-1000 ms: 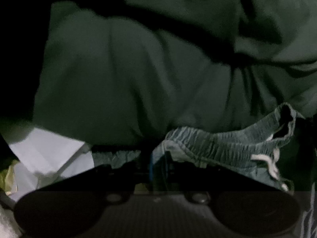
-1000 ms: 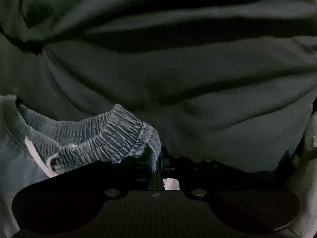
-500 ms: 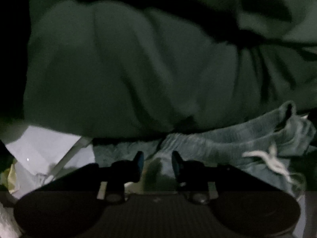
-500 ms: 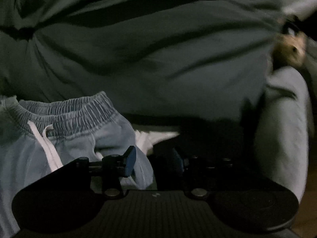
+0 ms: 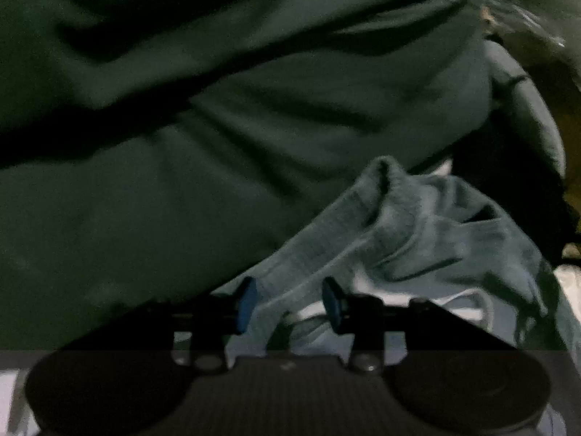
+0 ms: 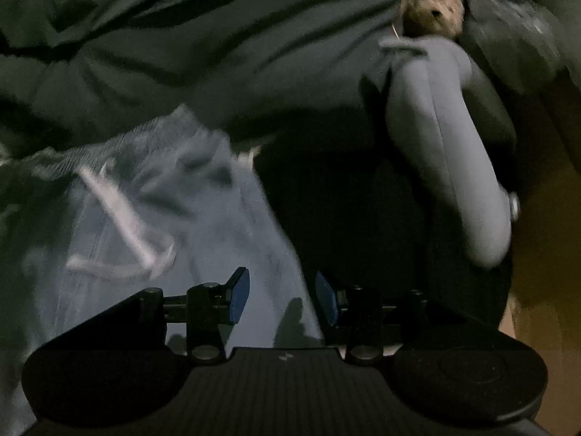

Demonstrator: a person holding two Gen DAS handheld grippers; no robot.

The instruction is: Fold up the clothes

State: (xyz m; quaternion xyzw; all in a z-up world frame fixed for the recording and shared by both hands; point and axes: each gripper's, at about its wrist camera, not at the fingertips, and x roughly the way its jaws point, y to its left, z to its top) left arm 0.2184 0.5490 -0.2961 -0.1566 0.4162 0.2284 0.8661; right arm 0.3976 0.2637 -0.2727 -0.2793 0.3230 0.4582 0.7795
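Blue shorts (image 6: 189, 218) (drawstring (image 6: 120, 225) blurred) apparently lie loose between both spread hand-held grippers, left (image 5: 288, 303) and right (image 6: 279, 299).

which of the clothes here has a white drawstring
The light blue shorts, lying just ahead of the right tool: a white drawstring hangs below their gathered waistband. The big dark green garment behind them shows none.

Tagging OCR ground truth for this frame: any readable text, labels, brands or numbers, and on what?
No readable text in either view.
Left gripper body: one small pale mark, too small to read.
Right gripper body: the same kind of mark, a symbol at most, not legible.
Blue shorts, white drawstring and dark green garment: no print or tag visible; both views are dark and blurred.
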